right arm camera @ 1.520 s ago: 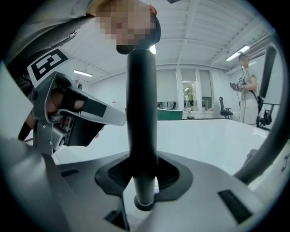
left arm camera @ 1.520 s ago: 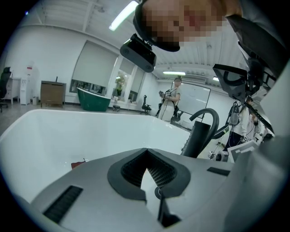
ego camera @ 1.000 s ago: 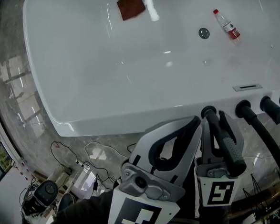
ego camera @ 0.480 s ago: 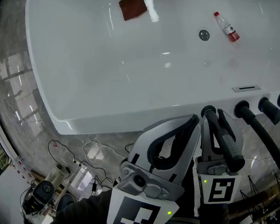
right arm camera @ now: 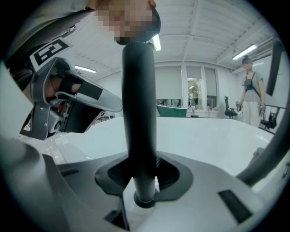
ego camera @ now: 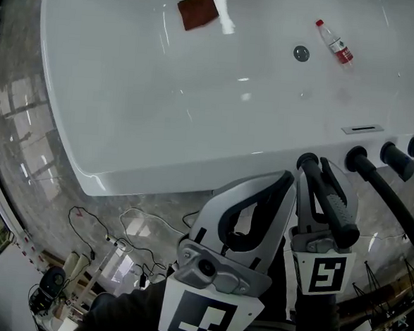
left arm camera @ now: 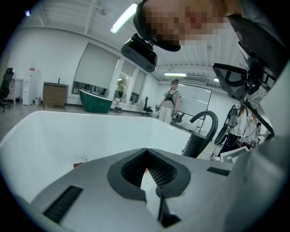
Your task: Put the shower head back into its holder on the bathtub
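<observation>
Our right tool [ego camera: 318, 170] is clenched around the black shower head [ego camera: 336, 213]. The shower head's lower end sits at the holder [ego camera: 307, 162] on the near rim of the bathtub [ego camera: 157, 172]. Our left tool [ego camera: 285, 179], jaws closed on nothing, hovers just beside it at that rim.

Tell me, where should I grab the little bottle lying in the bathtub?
Probably around the clear middle of the bottle, coming down from above and squeezing across it. It lies on its side on the floor of the bathtub, with its red cap pointing away, so the round body is the narrow part. The ends would likely slip.
</observation>
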`<state>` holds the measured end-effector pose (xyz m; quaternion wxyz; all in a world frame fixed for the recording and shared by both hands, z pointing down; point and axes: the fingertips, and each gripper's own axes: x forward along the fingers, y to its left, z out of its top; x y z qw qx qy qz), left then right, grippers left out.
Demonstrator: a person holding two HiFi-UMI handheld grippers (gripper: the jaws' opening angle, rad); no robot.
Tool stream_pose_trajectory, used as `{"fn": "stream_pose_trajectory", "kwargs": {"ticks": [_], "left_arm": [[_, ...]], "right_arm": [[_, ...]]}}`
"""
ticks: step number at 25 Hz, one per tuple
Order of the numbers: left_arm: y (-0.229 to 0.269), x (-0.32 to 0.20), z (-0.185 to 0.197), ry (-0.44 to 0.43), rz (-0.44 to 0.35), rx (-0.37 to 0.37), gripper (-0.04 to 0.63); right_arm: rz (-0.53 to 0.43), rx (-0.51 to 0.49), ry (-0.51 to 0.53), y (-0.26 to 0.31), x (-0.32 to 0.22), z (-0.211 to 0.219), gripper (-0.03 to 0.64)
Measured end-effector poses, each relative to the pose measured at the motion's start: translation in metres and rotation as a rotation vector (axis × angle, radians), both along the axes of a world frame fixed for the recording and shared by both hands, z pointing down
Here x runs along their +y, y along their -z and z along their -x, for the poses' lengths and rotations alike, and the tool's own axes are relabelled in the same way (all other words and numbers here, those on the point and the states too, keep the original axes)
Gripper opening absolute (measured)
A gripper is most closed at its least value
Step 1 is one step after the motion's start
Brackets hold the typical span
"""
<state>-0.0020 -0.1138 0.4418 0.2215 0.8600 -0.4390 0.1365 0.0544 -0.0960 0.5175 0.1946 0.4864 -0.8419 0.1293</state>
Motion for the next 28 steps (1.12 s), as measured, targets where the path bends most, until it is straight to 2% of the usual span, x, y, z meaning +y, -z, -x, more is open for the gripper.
{"fn": "stream_pose_trajectory", "kwargs": {"ticks": [5, 11, 16, 20, 28], "left_arm": [[0.004, 0.003, 0.001, -0.004, -0.007, -0.006, 0.003], [0.006, 0.006, 0.0, -0.005, -0.011, -0.011, 0.003], [0.004, 0.013, 0.008, -0.021, -0.004, -0.049, 0.003], [0.012, 0.011, 0.017, 0.002, -0.015, -0.071, 0.003], [0.03, 0.014, 0.026, 0.018, -0.014, -0.092, 0.003]], "right_arm": [[-0.008, -0.019, -0.008, 0.001, 0.002, 0.002, 0.123], [0.017, -0.024, -0.035, -0.003, 0.007, -0.003, 0.192], [0.039, -0.053, -0.027, -0.001, 0.013, -0.002, 0.258], [0.046, -0.075, -0.019, 0.004, 0.013, 0.001, 0.275], [0.048, -0.033, 0.002, 0.014, 0.01, 0.002, 0.276]]}}
